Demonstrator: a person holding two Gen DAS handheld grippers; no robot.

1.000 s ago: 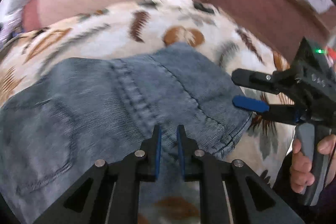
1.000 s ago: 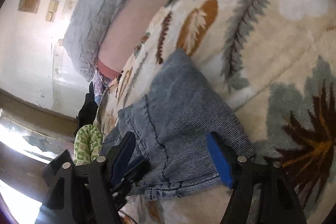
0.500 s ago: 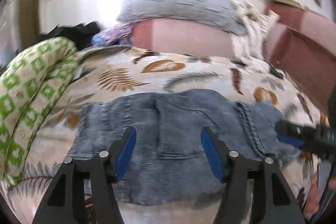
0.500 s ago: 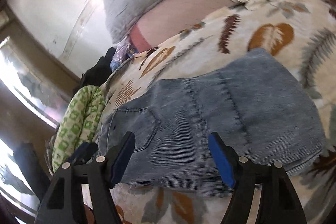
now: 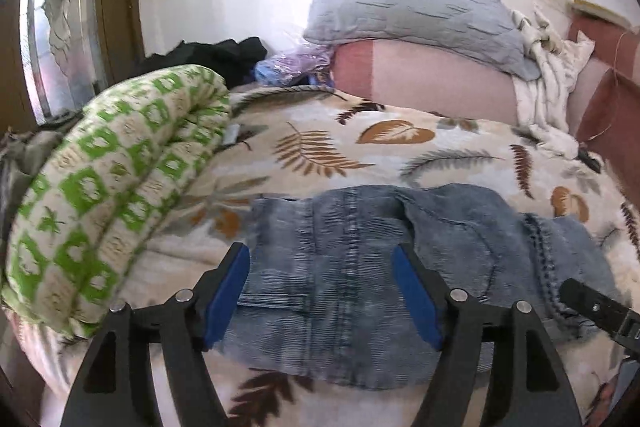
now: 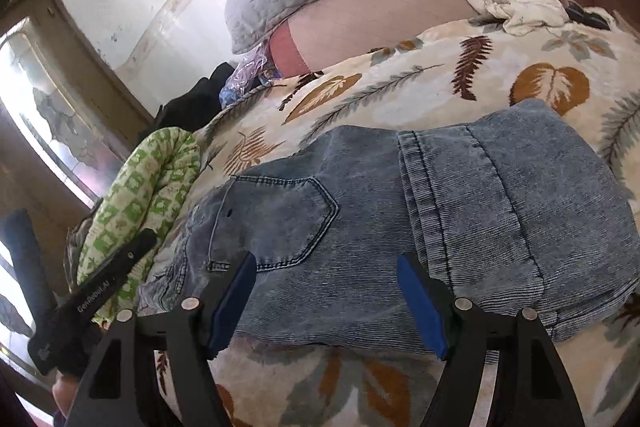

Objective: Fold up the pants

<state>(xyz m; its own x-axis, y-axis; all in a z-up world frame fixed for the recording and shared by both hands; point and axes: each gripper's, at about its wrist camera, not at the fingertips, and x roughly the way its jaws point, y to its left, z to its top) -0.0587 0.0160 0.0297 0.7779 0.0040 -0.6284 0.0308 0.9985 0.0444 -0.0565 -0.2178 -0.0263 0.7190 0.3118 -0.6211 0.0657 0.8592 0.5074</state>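
Left tool (image 5: 322,293) and right tool (image 6: 326,301) hover above the bed's near edge, each with its 2 fingers spread apart, gripping nothing. Folded pants (image 6: 400,223) lie flat on the leaf-print blanket (image 6: 440,83). 1 second ago, the left tool was nearly closed over the denim; both have since pulled back.

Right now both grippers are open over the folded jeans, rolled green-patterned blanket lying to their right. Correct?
Not quite. Both wrist views show the rolled green-patterned blanket to the left of the folded jeans. Left gripper and right gripper are open.

Leaf-print bed (image 5: 320,131) carries folded jeans (image 5: 360,267), green-patterned blanket (image 5: 120,179), grey pillow (image 5: 408,7)
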